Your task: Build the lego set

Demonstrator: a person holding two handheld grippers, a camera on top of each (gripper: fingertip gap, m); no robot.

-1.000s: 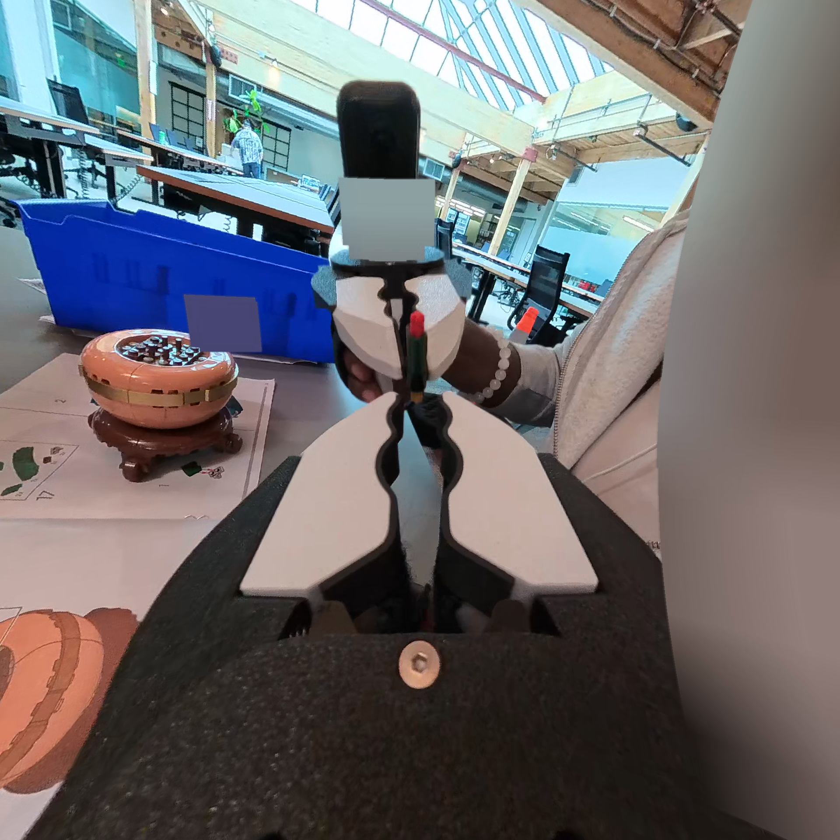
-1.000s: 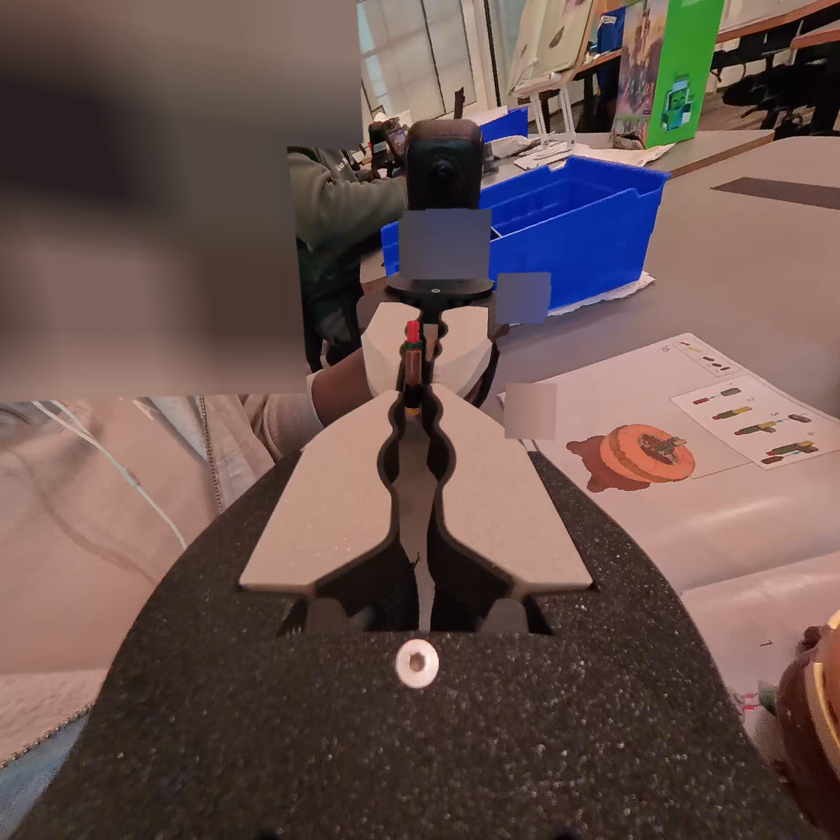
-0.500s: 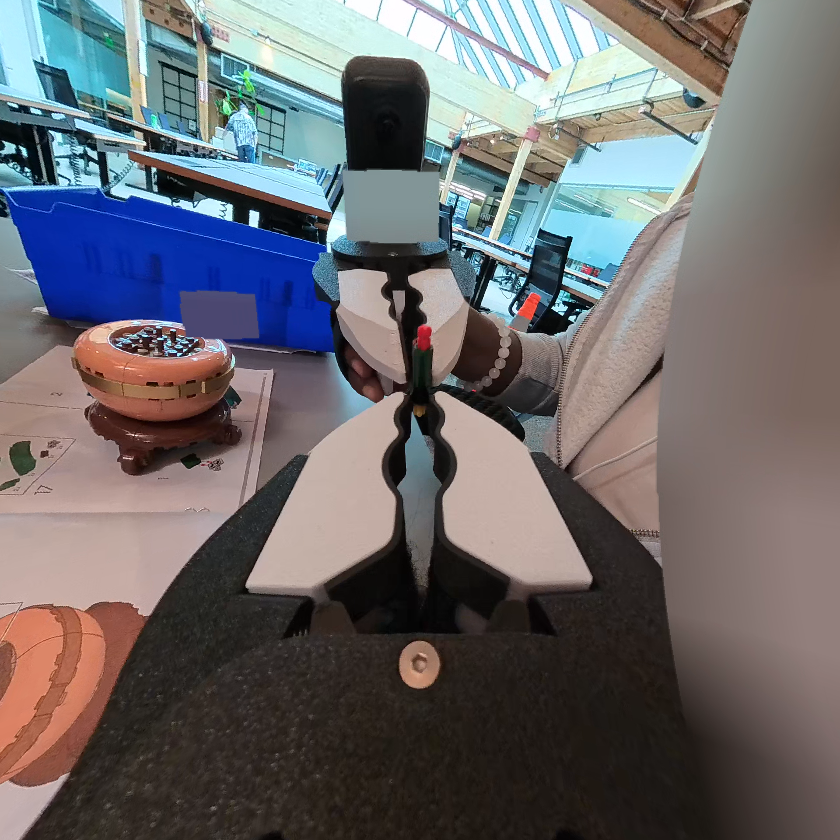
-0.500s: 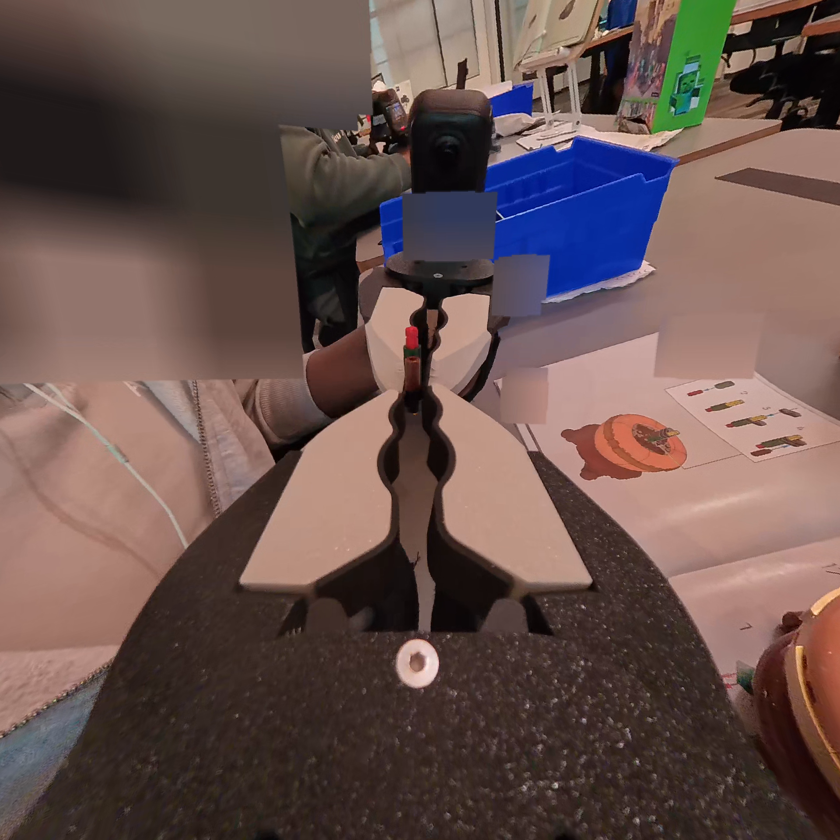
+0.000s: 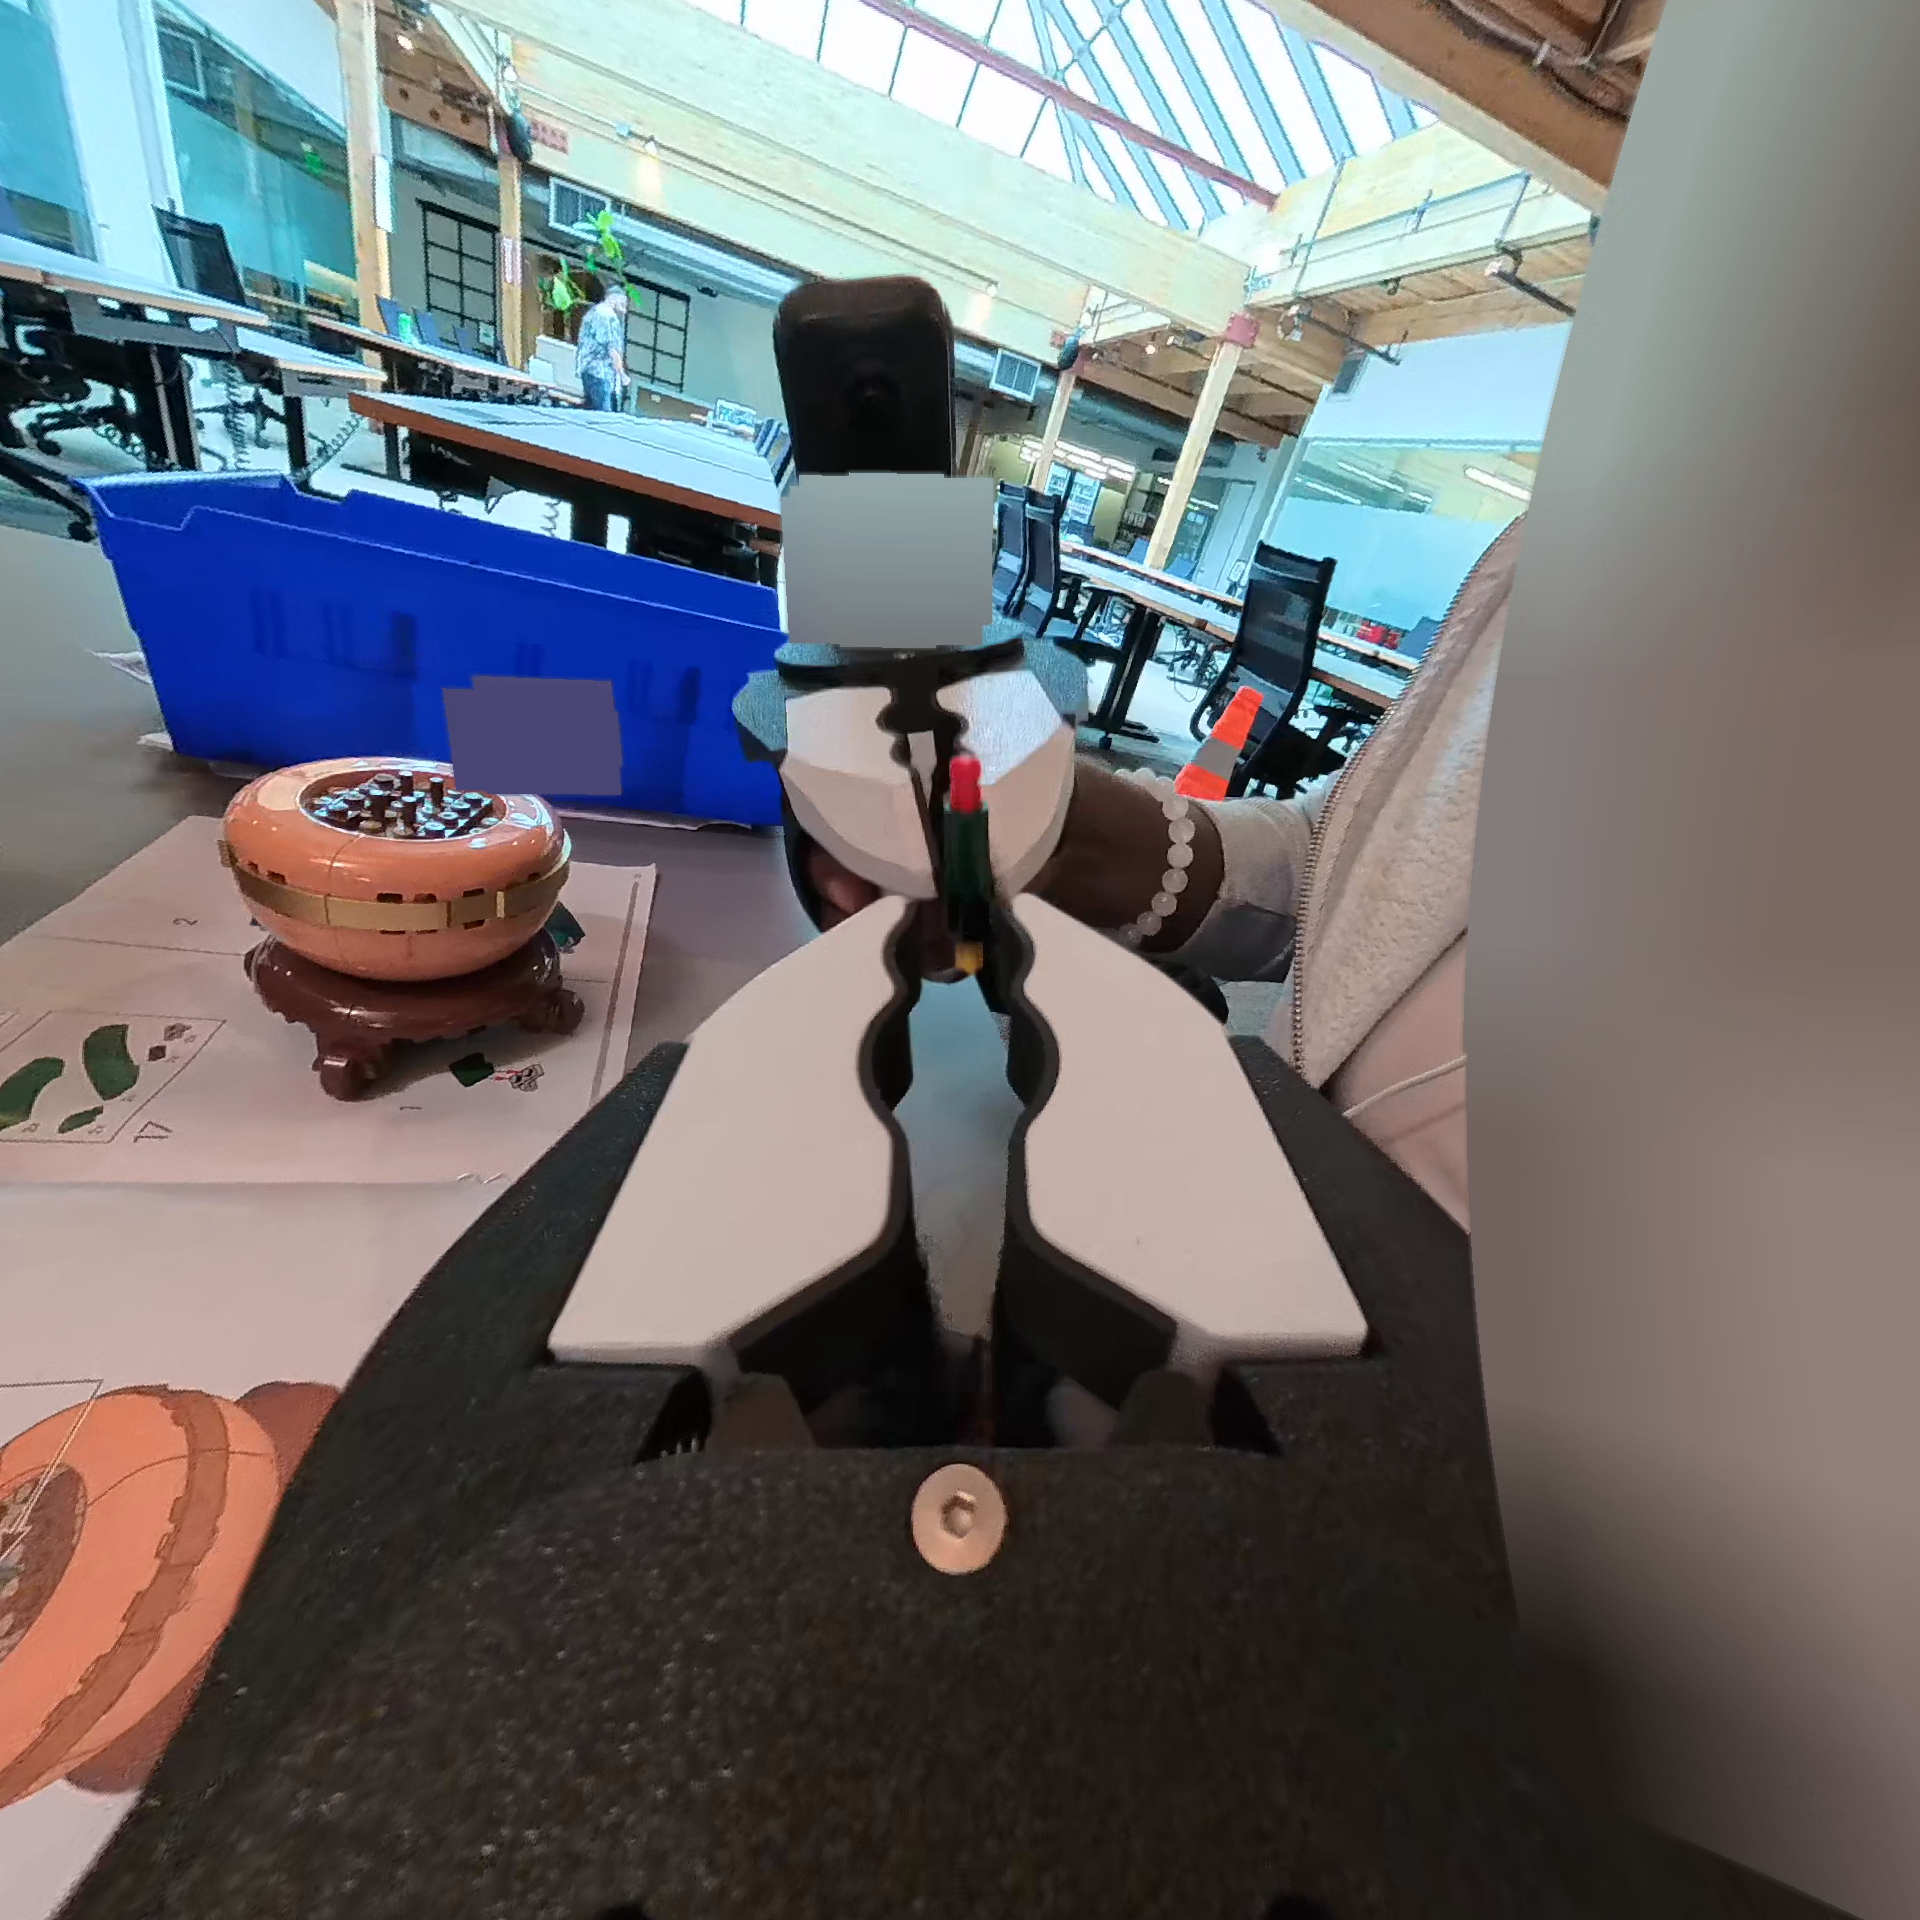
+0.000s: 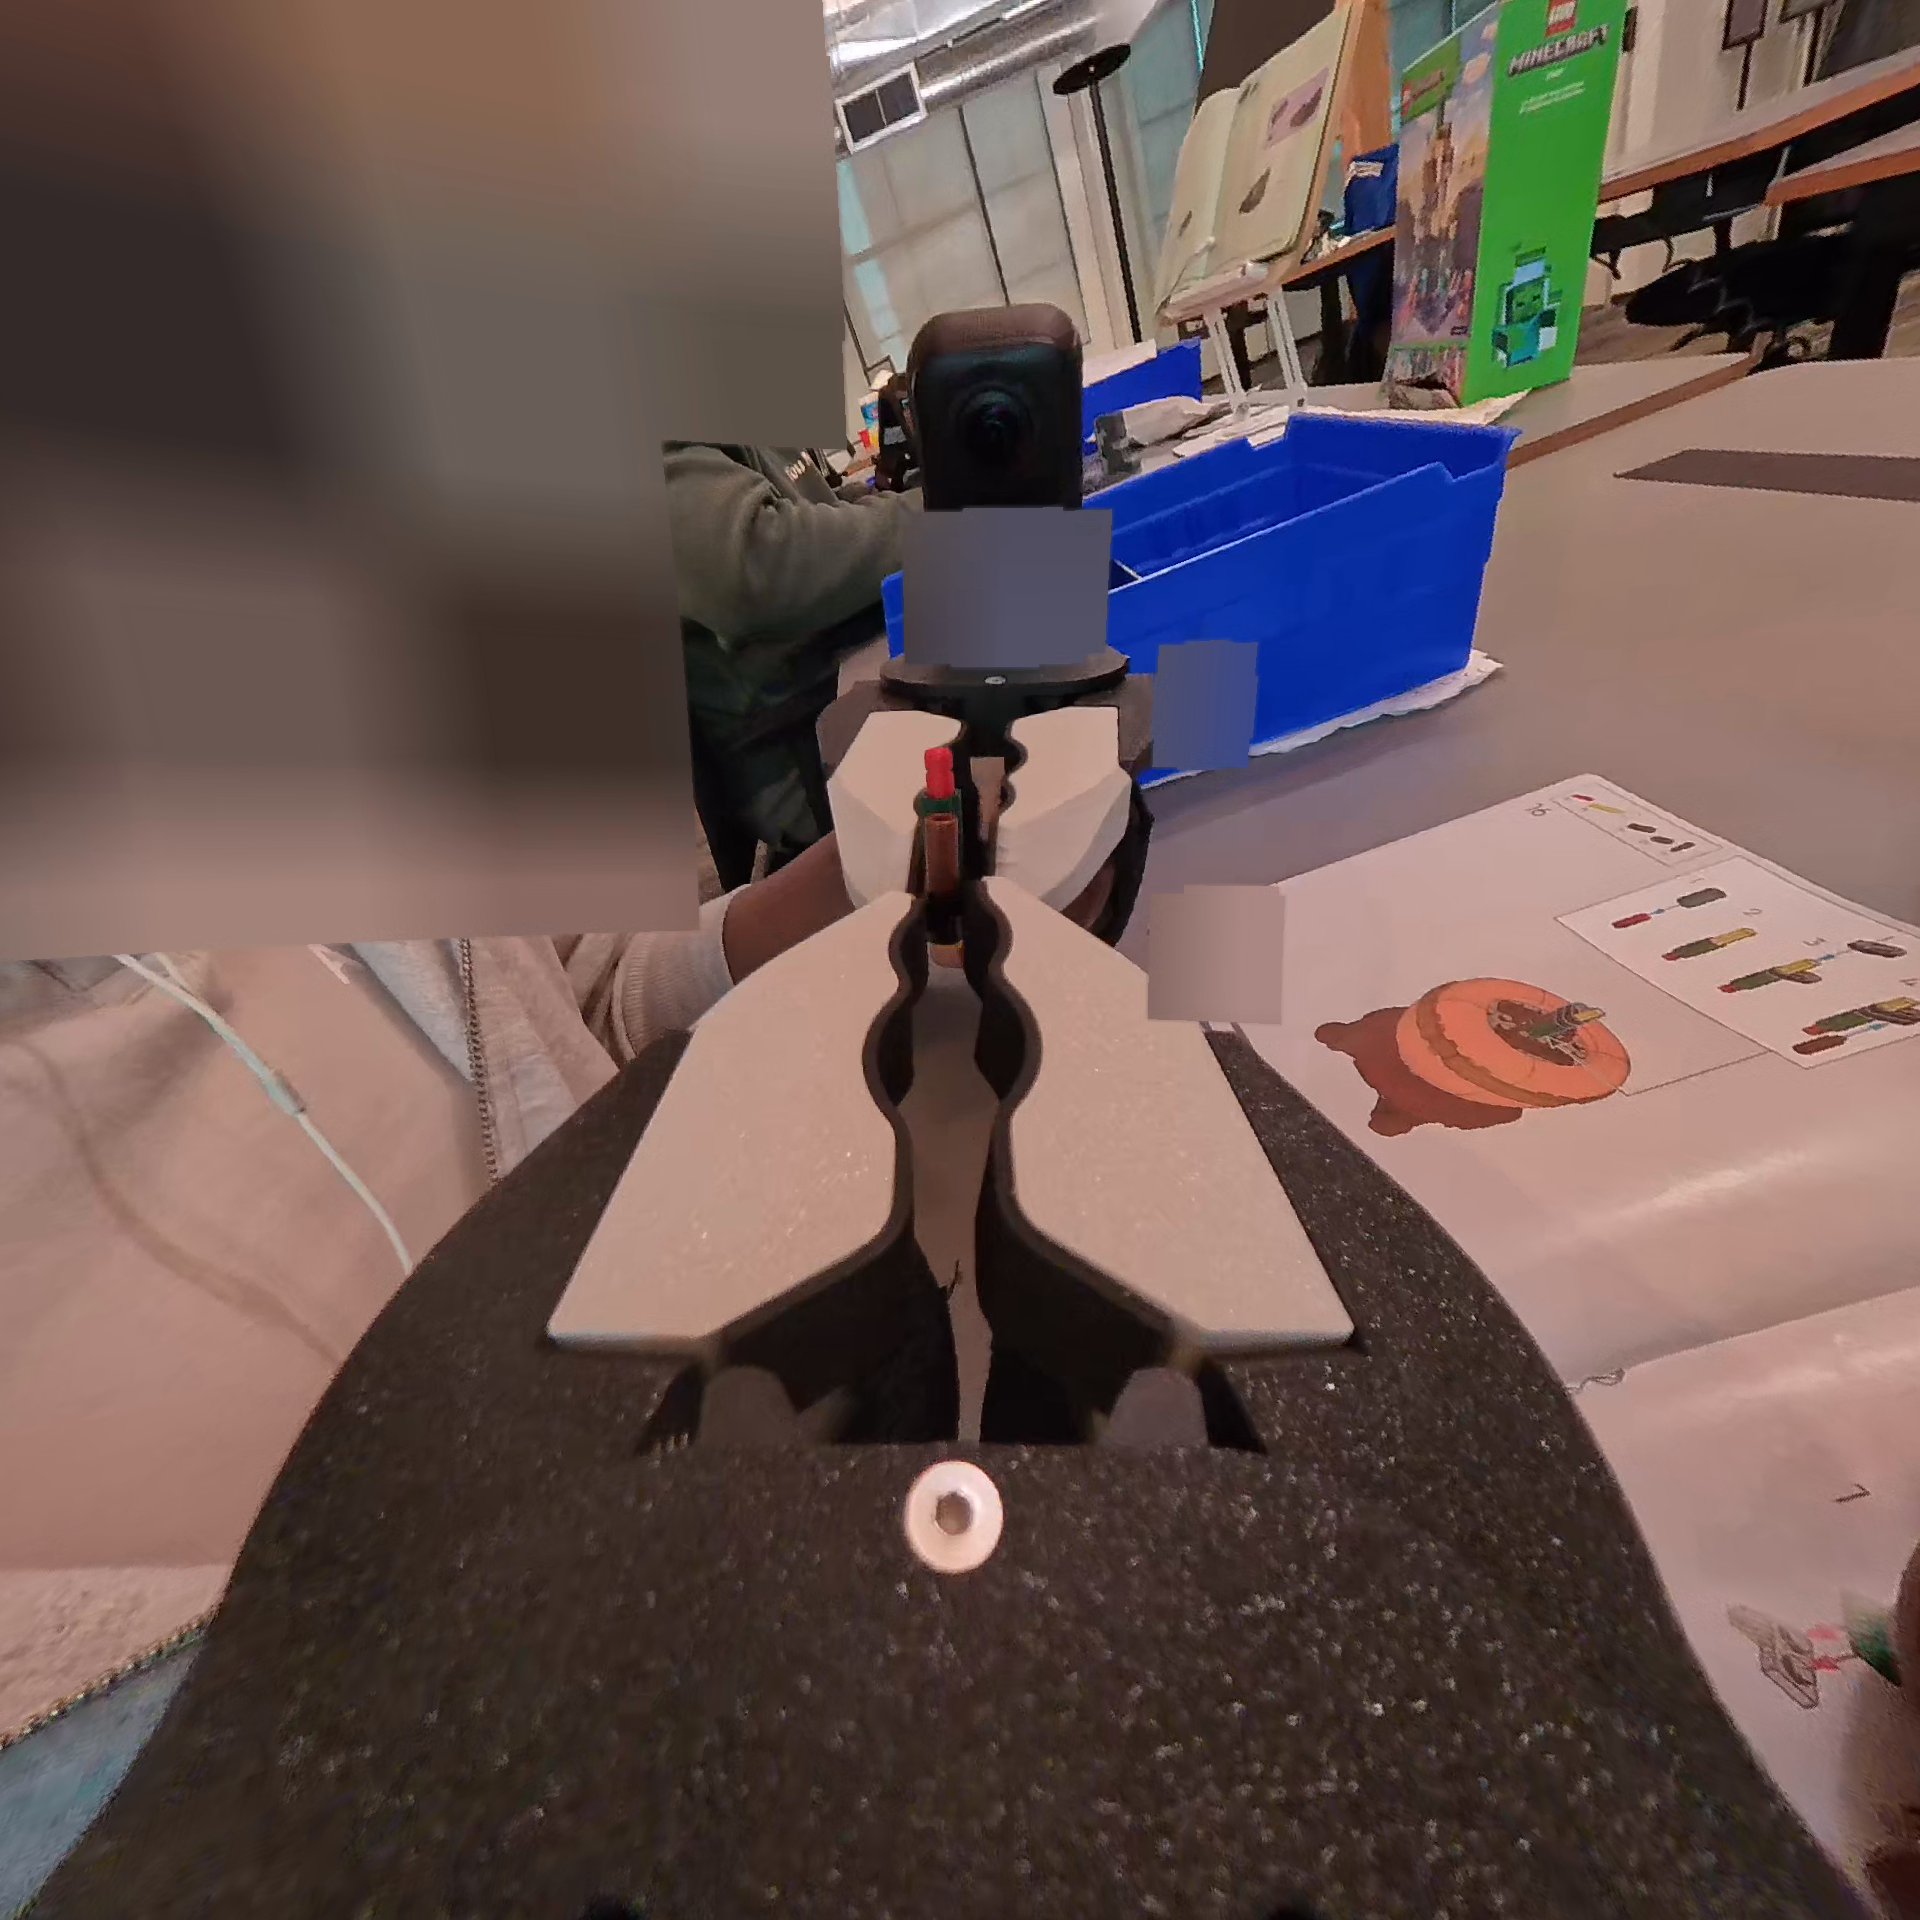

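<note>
Blue bin behind pot model, apparently apart.

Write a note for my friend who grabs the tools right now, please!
Right tool: shut on the stick, which stands upright, red tip up.
Left tool: fingertips slightly apart around the stick's lower end; grip unclear.
Pot: built, on its brown stand on the manual; top studs bare.
Left to do: probably finish the stick, then plant it in the pot's top, as the manual's drawing suggests.
</note>
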